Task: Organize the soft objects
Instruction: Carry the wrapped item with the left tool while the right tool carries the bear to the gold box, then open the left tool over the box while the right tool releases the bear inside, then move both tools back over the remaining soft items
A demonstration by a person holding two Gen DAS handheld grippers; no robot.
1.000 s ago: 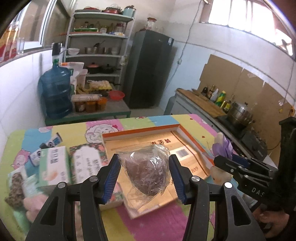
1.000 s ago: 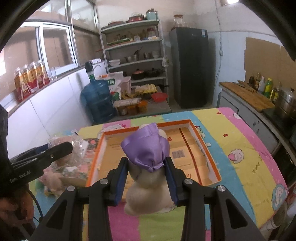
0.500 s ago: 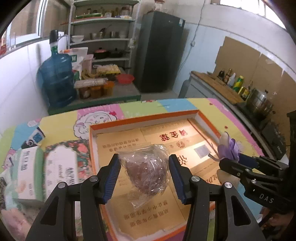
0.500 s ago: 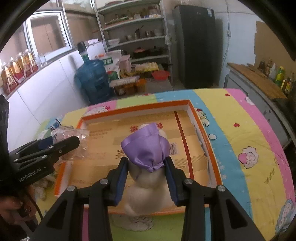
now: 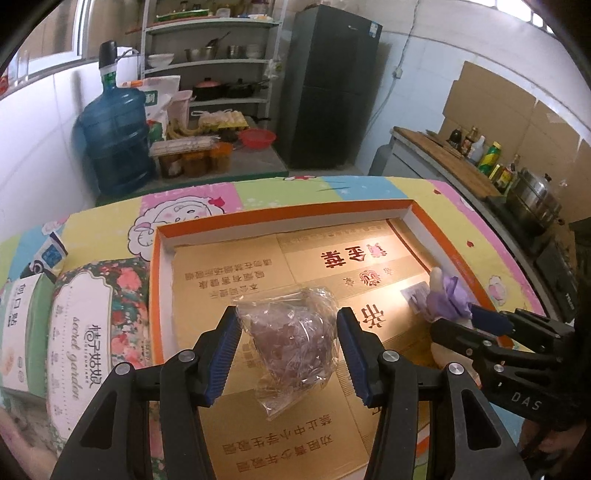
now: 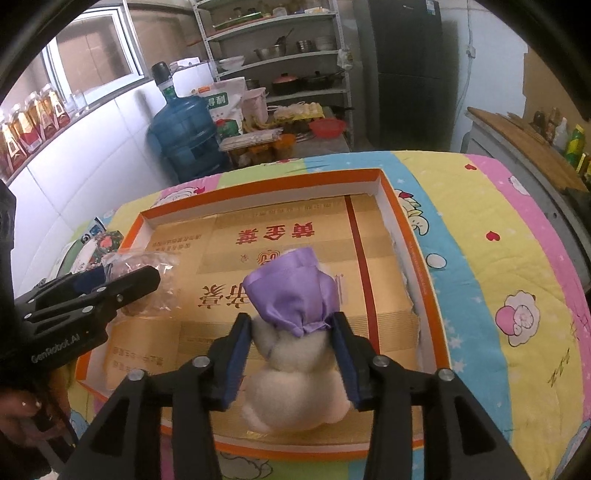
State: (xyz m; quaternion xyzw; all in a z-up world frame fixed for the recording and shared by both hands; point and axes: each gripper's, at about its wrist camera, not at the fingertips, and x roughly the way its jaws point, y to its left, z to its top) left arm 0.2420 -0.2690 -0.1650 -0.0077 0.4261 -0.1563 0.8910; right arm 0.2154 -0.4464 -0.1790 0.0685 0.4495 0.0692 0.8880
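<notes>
Crinkly clear bag [image 5: 291, 339], fuzzy cream plush [image 6: 295, 373], perhaps satin-hooded, over cardboard-lined tray [image 6: 417, 258]

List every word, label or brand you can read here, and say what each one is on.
"DAS" – right gripper body, left wrist view.
"GenRobot.AI" – left gripper body, right wrist view.
"secret garden" – floral tissue pack.
Red and brown Chinese print – cardboard lining the orange-rimmed box; not transcribed.
Fridge sticker, condiment bottles: too small.
</notes>
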